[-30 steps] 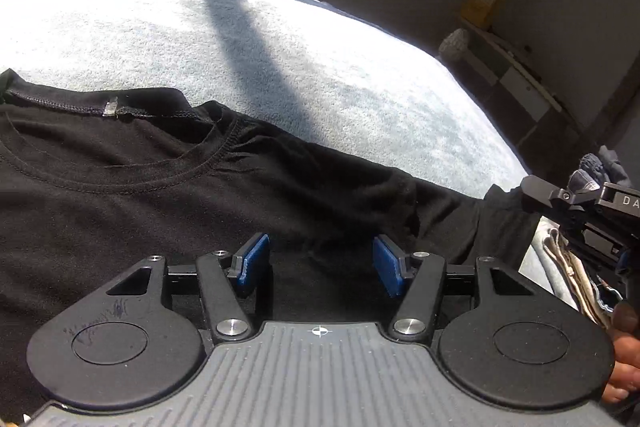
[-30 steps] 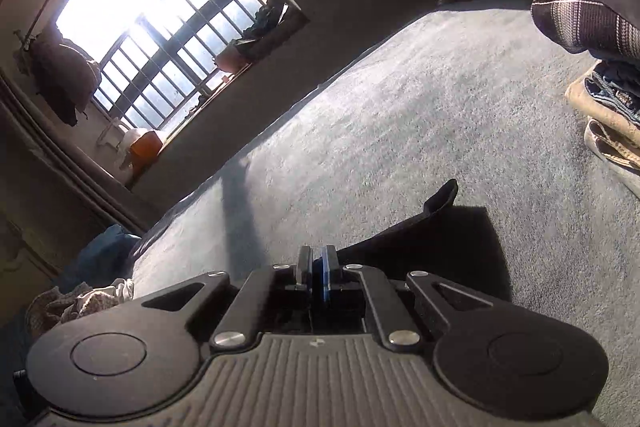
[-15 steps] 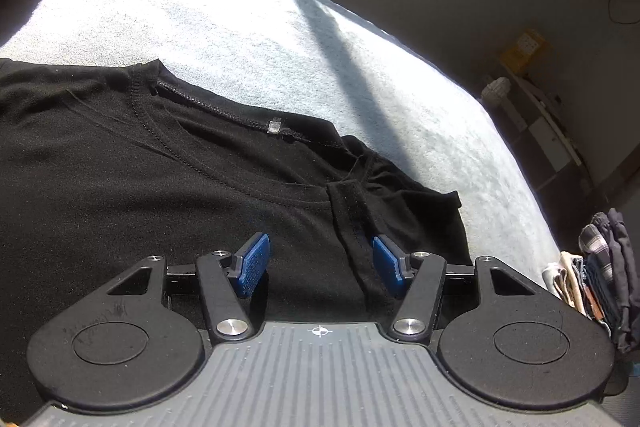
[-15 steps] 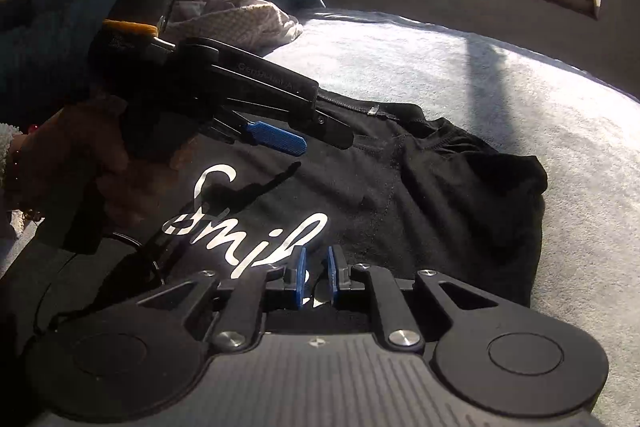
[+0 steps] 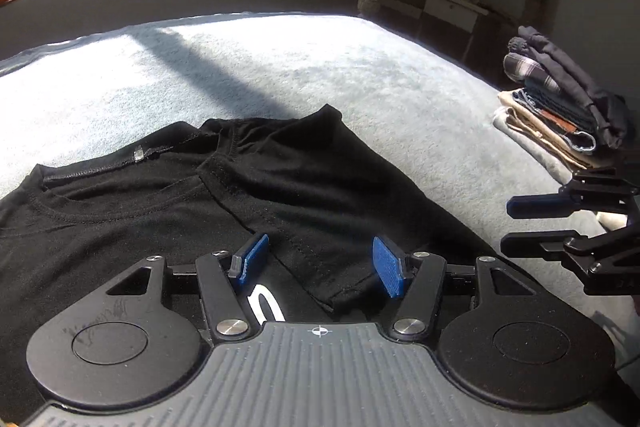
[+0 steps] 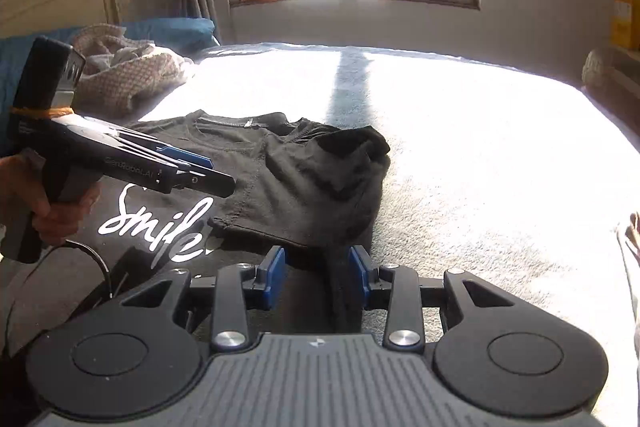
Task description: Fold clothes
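Shirt (image 6: 304, 183) lay flat on the bed (image 6: 480, 147), right sleeve (image 5: 320, 187) already flipped inward so the side made a straight edge. Both my tongs, left (image 5: 320, 269) and right (image 6: 316, 277), hung over it released, gripping nothing.

My left gripper (image 5: 318, 263) and right gripper (image 6: 316, 277) match: black arms, blue ribbed finger pads (image 5: 386, 271), silver screws, a grey ridged body. A black cable (image 6: 94, 259) trails off the left handle, I think.
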`<move>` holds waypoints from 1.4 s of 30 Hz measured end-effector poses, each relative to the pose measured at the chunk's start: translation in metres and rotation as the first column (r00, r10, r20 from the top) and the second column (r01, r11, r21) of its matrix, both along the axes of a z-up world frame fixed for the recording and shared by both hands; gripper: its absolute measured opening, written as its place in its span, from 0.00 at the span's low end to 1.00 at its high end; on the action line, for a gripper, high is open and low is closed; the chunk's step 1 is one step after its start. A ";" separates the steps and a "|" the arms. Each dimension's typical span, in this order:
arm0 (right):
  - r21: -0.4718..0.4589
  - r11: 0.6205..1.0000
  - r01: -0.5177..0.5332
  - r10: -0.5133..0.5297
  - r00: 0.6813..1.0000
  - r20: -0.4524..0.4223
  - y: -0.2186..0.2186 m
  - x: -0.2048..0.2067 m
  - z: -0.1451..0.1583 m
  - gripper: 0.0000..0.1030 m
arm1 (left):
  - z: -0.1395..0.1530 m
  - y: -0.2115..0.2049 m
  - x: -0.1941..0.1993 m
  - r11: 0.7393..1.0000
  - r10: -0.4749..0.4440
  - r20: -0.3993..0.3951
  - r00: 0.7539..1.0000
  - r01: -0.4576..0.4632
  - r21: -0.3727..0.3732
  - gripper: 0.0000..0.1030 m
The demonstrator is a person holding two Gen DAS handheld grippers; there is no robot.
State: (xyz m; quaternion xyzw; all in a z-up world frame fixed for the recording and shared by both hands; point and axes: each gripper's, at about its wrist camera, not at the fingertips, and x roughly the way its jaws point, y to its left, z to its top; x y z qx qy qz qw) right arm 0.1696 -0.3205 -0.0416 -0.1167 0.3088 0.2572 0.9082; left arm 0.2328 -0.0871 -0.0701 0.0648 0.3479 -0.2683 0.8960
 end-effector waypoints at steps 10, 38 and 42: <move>-0.321 0.947 -0.008 0.049 0.991 0.121 0.039 0.010 -0.050 0.08 | -0.032 -0.053 -0.024 0.943 -0.179 0.138 0.974 0.130 0.306 0.39; -0.176 0.973 0.149 -0.132 0.985 0.109 -0.019 0.021 -0.049 0.17 | -0.026 -0.092 -0.049 0.925 -0.325 0.052 0.944 0.306 0.223 0.01; -0.039 0.981 0.188 -0.186 0.981 0.048 -0.046 0.019 -0.032 0.17 | -0.015 -0.077 -0.054 0.931 -0.304 0.100 0.947 0.273 0.242 0.07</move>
